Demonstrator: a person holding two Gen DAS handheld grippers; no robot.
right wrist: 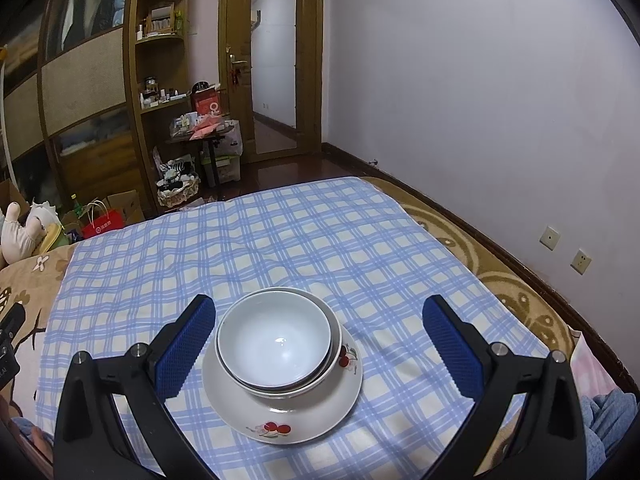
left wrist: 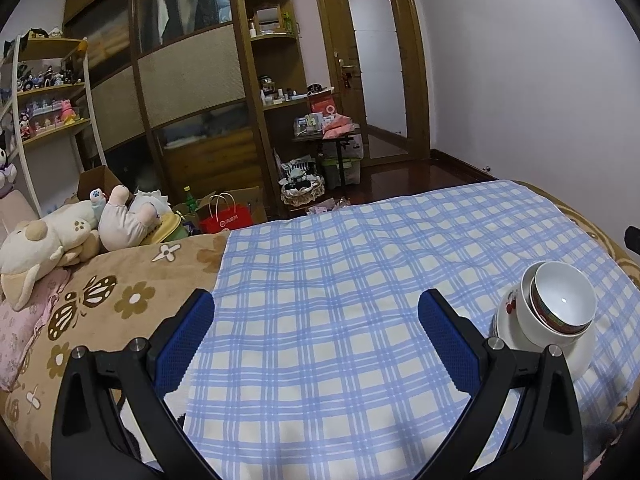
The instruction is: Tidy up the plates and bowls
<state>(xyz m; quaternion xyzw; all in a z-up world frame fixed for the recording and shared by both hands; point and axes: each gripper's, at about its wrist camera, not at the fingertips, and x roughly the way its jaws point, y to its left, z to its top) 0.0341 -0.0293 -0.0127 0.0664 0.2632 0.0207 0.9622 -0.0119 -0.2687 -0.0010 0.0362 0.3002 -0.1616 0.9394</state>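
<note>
A white plate (right wrist: 280, 416) with cherry prints lies on the blue checked cloth (right wrist: 280, 240). Two nested white bowls (right wrist: 276, 344) sit on it, the inner one empty. My right gripper (right wrist: 319, 312) is open above and around the stack, its blue pads wide apart with nothing held. In the left wrist view the same plate (left wrist: 576, 360) and nested bowls (left wrist: 560, 304) stand at the right, beyond the right finger. My left gripper (left wrist: 316, 308) is open over bare cloth (left wrist: 320, 260), left of the stack.
Plush toys (left wrist: 60, 240) lie on the brown flowered blanket (left wrist: 120, 292) at the left. A wardrobe, shelves (left wrist: 48, 92) and a cluttered small table (left wrist: 328, 132) stand beyond the bed. The wall (right wrist: 480, 100) runs along the bed's right side.
</note>
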